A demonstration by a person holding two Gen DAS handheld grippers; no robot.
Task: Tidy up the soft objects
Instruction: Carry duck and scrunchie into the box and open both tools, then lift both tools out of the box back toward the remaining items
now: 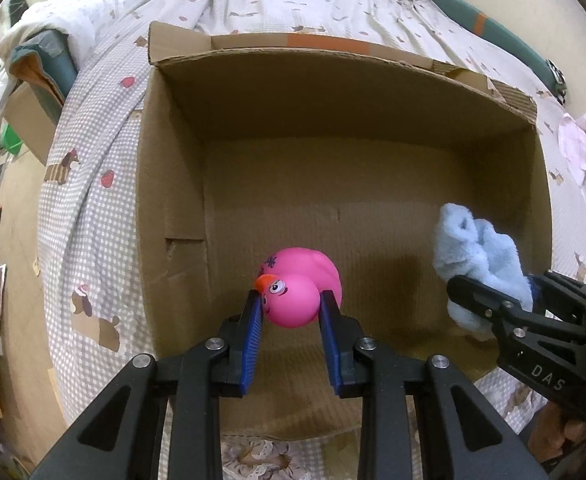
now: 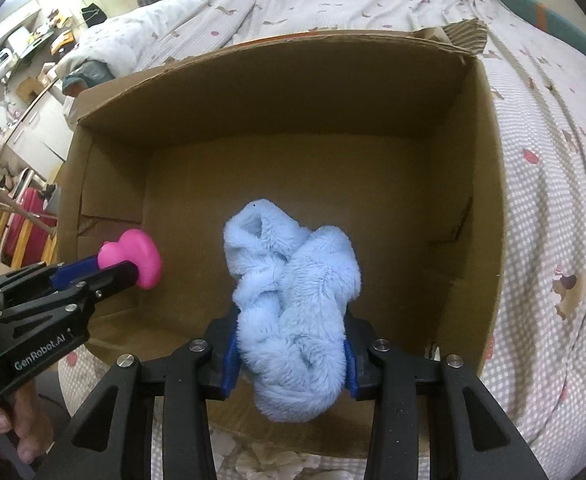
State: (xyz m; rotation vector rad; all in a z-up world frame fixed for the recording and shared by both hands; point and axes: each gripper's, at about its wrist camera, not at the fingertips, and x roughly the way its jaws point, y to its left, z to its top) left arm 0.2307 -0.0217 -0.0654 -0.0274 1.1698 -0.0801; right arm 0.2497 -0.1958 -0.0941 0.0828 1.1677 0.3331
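- Left gripper (image 1: 291,300): jaws clamped on the head of a pink rubber duck (image 1: 299,286); the blue pads press both sides of the head, the orange beak pointing to the left pad. The duck hangs inside the mouth of the cardboard box (image 1: 173,184), clear of the floor as far as I can judge.
- Right gripper (image 2: 291,354): jaws closed around a pale blue fluffy plush item (image 2: 289,304), gripped near its lower half; the upper part stands up loose beyond the fingertips. It too hangs over the box interior, to the right of the duck.
- Box: open-topped, standing on a bed with a checked, dog-print cover (image 1: 89,208). No other item is visible on its floor.
- Step in hand, by my judgement: setting both items down inside the box.
- Recommended practice: carry each item low toward the floor before letting go, so the duck does not bounce or roll.
- Keep the two tools well apart; they work side by side in one opening.
- Place the duck toward the left wall and the plush toward the right, leaving room between.
- Risk: plush fibres may cling to the pads; part the jaws fully, then lift straight up.
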